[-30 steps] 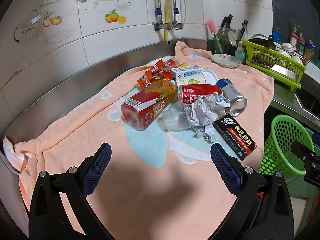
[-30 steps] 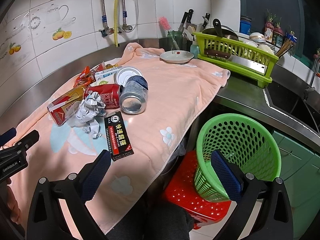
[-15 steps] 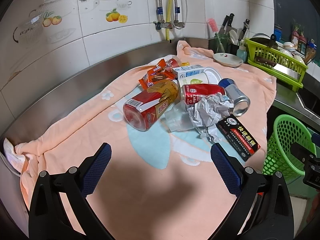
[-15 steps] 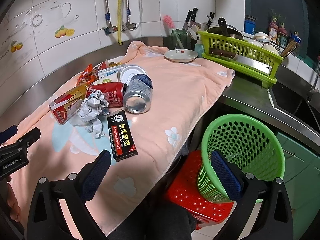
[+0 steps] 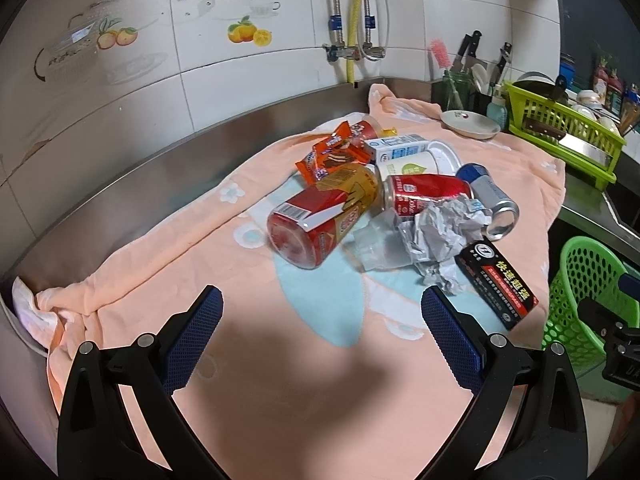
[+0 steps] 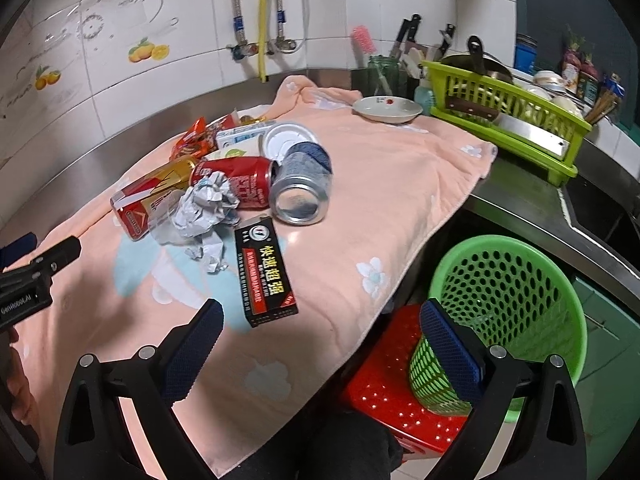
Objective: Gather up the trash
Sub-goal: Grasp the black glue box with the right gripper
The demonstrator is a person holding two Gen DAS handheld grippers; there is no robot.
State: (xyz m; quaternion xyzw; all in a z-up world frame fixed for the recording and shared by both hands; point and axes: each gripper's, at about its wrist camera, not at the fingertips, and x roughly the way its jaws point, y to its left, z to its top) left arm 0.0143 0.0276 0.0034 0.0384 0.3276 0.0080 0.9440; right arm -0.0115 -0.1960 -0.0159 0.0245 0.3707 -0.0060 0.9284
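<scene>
A pile of trash lies on a peach towel (image 5: 280, 380): a red and gold tube can (image 5: 320, 216), a red soda can (image 5: 426, 192), a silver and blue can (image 5: 490, 196), crumpled paper (image 5: 444, 232), a black box (image 5: 496, 284), orange wrappers (image 5: 332, 156) and a milk carton (image 5: 400, 148). My left gripper (image 5: 320, 316) is open and empty, hovering short of the pile. My right gripper (image 6: 320, 320) is open and empty, just before the black box (image 6: 264, 272) at the towel's edge. A green mesh basket (image 6: 512, 304) stands below the counter on the right.
A red stool (image 6: 392, 396) holds the basket. A white dish (image 6: 388, 109), a utensil holder with knives (image 6: 400, 68) and a green dish rack (image 6: 504, 108) stand at the back right. A tiled wall with pipes (image 5: 352, 40) lies behind.
Both grippers have moved slightly closer to the trash pile; it looks a little larger in both views. Nothing was picked up.
</scene>
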